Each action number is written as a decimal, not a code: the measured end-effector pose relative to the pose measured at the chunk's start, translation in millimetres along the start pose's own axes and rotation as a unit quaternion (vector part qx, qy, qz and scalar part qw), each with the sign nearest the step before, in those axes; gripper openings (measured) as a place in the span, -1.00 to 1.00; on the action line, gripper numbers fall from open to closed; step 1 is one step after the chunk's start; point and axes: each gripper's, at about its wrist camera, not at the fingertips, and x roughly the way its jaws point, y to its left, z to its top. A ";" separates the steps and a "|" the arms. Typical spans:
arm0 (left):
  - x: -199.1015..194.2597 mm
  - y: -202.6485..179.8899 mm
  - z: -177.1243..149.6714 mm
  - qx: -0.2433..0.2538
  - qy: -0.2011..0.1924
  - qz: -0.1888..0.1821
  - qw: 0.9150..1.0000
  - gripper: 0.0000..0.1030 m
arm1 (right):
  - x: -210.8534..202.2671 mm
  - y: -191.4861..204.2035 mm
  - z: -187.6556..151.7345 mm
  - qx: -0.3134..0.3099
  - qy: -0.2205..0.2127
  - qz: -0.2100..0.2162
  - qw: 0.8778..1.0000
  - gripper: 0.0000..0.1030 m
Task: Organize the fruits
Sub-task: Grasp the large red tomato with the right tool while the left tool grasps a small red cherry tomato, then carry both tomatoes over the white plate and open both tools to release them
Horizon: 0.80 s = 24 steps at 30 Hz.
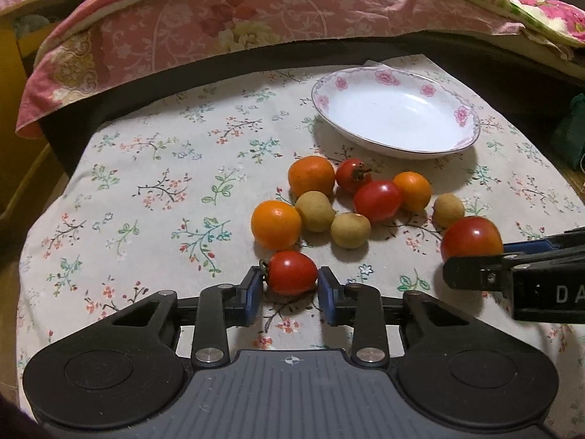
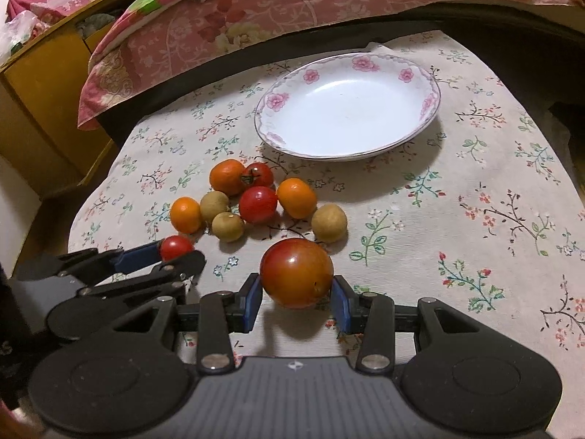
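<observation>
My left gripper (image 1: 290, 283) is shut on a small red tomato (image 1: 291, 271), low over the cloth; it also shows in the right wrist view (image 2: 175, 247). My right gripper (image 2: 297, 298) is shut on a larger red-orange tomato (image 2: 297, 277), seen at the right of the left wrist view (image 1: 471, 237). Between them and the plate lies a cluster: orange fruits (image 1: 276, 224), red tomatoes (image 1: 377, 200) and tan longans (image 1: 350, 229). The white flower-rimmed plate (image 2: 278, 100) stands empty behind the cluster.
A floral cloth (image 2: 475, 201) covers the table. A pink patterned quilt (image 1: 219, 25) lies along the far edge. A yellow wooden cabinet (image 2: 40, 84) stands at the far left. A dark green object (image 1: 572, 128) sits at the right edge.
</observation>
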 end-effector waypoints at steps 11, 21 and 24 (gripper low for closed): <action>-18.4 -7.4 19.2 -0.017 -0.026 -0.043 0.999 -0.20 | -12.1 4.1 10.9 -0.003 -0.027 0.004 1.000 -0.22; -6.4 -15.9 57.8 -0.009 -0.050 -0.056 0.997 -0.20 | -16.8 -6.3 41.1 0.012 -0.054 -0.008 0.998 -0.22; 3.6 -18.5 70.1 -0.006 -0.053 -0.057 0.997 -0.20 | -12.5 -11.2 53.8 0.013 -0.059 -0.013 0.998 -0.22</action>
